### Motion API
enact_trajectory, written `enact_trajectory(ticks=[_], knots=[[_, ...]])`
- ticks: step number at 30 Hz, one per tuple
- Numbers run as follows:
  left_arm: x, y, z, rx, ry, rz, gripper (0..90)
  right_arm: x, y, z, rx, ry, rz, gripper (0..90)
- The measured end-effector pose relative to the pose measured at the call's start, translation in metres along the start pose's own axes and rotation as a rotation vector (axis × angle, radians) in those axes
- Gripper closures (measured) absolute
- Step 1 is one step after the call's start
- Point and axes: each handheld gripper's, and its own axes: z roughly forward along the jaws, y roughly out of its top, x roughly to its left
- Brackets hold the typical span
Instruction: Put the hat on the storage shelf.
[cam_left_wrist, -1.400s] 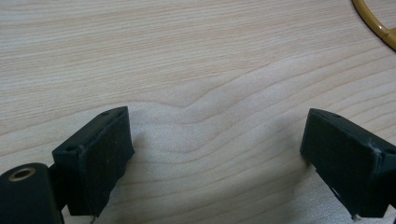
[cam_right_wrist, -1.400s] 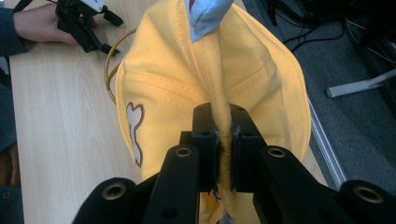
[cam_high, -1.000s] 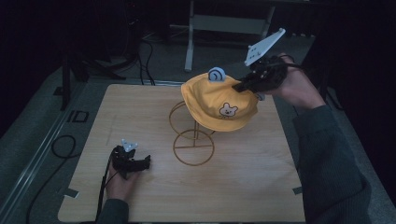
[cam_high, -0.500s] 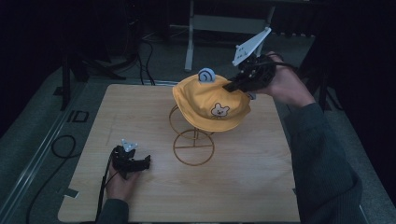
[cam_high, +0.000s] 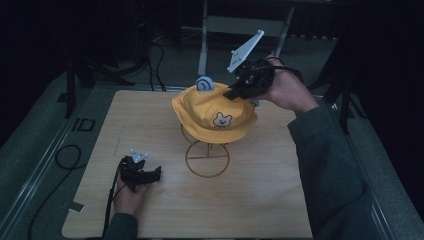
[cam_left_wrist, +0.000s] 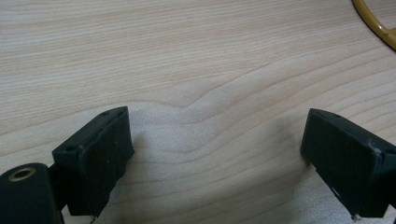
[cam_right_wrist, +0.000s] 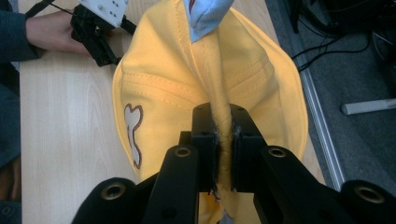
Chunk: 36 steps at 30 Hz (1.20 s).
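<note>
The worktop (cam_high: 280, 200) is your base, a pale wooden board with plenty of bare grain around the one fixture that matters — the brass wire stand (cam_high: 207, 156), whose ring foot sits near the middle so it can bear a load without tipping. Above it hangs the yellow hat (cam_high: 215, 114), draped over the stand's top with the little bear face turned toward you and a blue-and-white ear (cam_high: 204, 83) poking up at the far rim; it looks tilted rather than seated square, which I take to mean you are in the middle of putting it on or taking it off the stand. Your right claw (cam_high: 239, 93) explains that tilt: in the right gripper view its jaws are clamped on a pinched ridge of the yellow cloth (cam_right_wrist: 223, 140), a fold gathered at the crown side, so the soft fabric gives you something firm to steer by instead of a floppy brim. Your left claw (cam_high: 150, 175) rests low near your edge of the worktop, well apart from the hat — its jaws stand wide apart over bare wood with nothing between them, and a curve of the stand's foot (cam_left_wrist: 373, 21) shows at the corner of its view, so it seems parked out of the way, ready to steady the stand if needed
</note>
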Motion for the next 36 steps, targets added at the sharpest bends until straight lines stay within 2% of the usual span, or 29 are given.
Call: enact_trajectory(ticks=[11,19,23,33,36], knots=[[0.000,0.000,0.000,0.000,0.000,0.000,9.1,0.001,0.014,0.032,0.019,0.014,0.002,81.5],[0.000,0.000,0.000,-0.003,-0.001,0.000,9.1,0.003,0.022,0.053,0.021,0.006,0.009,81.1],[0.000,0.000,0.000,-0.003,-0.001,0.000,9.1,0.004,0.023,0.062,0.056,-0.008,0.001,80.3],[-0.001,0.000,0.000,-0.004,-0.002,-0.001,9.1,0.004,0.020,0.067,0.116,-0.026,-0.005,77.2],[-0.001,0.000,0.000,-0.005,-0.003,-0.001,9.1,0.005,0.019,0.068,0.115,-0.030,-0.007,75.9]])
